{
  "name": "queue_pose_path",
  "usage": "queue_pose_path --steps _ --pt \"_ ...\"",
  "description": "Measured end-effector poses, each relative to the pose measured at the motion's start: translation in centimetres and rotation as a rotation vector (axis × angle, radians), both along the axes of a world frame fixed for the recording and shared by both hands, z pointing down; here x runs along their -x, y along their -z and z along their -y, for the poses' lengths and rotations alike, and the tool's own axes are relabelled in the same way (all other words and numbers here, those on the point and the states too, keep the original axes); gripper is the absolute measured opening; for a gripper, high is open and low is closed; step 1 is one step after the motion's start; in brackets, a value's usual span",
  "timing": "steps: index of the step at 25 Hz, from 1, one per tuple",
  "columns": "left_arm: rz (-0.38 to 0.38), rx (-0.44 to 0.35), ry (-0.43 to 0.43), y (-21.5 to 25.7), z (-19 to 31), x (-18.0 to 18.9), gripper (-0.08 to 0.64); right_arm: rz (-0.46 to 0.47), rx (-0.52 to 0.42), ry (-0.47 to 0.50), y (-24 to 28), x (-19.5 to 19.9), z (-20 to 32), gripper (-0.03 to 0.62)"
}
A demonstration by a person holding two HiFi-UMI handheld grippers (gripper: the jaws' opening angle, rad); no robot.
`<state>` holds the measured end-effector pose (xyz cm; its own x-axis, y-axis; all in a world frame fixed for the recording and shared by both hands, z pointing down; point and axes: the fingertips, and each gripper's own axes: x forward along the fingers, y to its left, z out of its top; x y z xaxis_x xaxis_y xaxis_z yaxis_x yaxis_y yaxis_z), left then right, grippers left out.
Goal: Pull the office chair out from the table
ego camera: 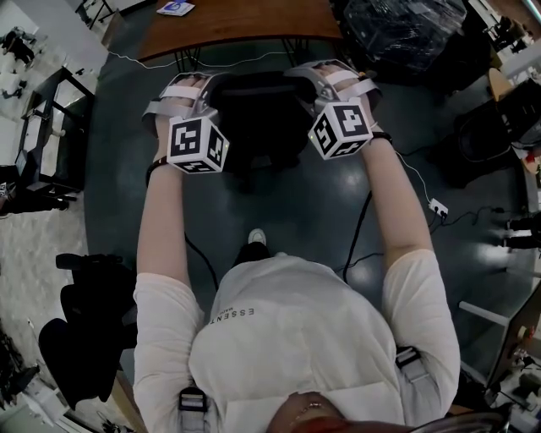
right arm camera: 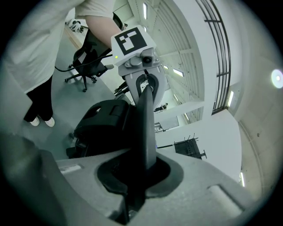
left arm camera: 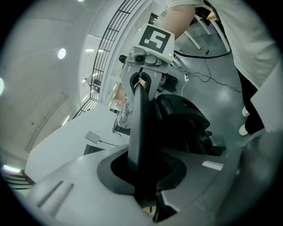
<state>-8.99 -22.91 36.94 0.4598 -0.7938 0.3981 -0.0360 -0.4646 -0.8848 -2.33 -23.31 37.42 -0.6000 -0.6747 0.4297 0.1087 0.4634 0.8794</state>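
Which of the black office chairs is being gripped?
The office chair by the wooden table, held by the left gripper and right gripper; the other chair stands free.

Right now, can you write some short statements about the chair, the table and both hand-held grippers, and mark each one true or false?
1. The left hand-held gripper is shut on the backrest of the office chair. True.
2. The right hand-held gripper is open and empty. False: the right hand-held gripper is also shut on the backrest.
3. The table has a brown top. True.
4. A second black chair stands at the person's right. False: the second black chair stands left of the person.
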Motion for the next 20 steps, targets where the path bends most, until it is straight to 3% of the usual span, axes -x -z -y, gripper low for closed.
queue_pose_path --steps 5,8,10,12,16,18,20 --pt "-0.011 0.003 0.009 0.3 -1.5 -0.9 0.071 0.022 -0.02 0.012 0.3 -0.9 -1.5 0.029" --pt "-0.027 0.036 -0.011 0.1 -2.7 -1.4 0.08 0.088 0.029 0.006 0.6 -1.1 -2.4 0.068" --pt "-0.081 0.085 -0.031 0.3 -3.9 -2.0 0.108 0.14 0.079 -0.006 1.0 -1.5 -3.1 0.118" --pt "-0.148 0.11 -0.047 0.9 -5.1 -2.5 0.155 0.145 0.082 -0.015 1.2 -1.9 -4.0 0.121" --pt "-0.149 0.084 -0.032 1.3 -7.5 -2.7 0.207 0.179 0.114 0.0 2.1 -3.0 -6.5 0.16" --pt "-0.153 0.055 -0.029 2.0 -9.0 -3.1 0.19 0.25 0.154 0.015 3.4 -3.8 -8.3 0.16" --pt "-0.221 0.012 -0.027 3.6 -10.8 -3.6 0.164 0.346 0.165 0.012 4.9 -4.9 -10.0 0.153"
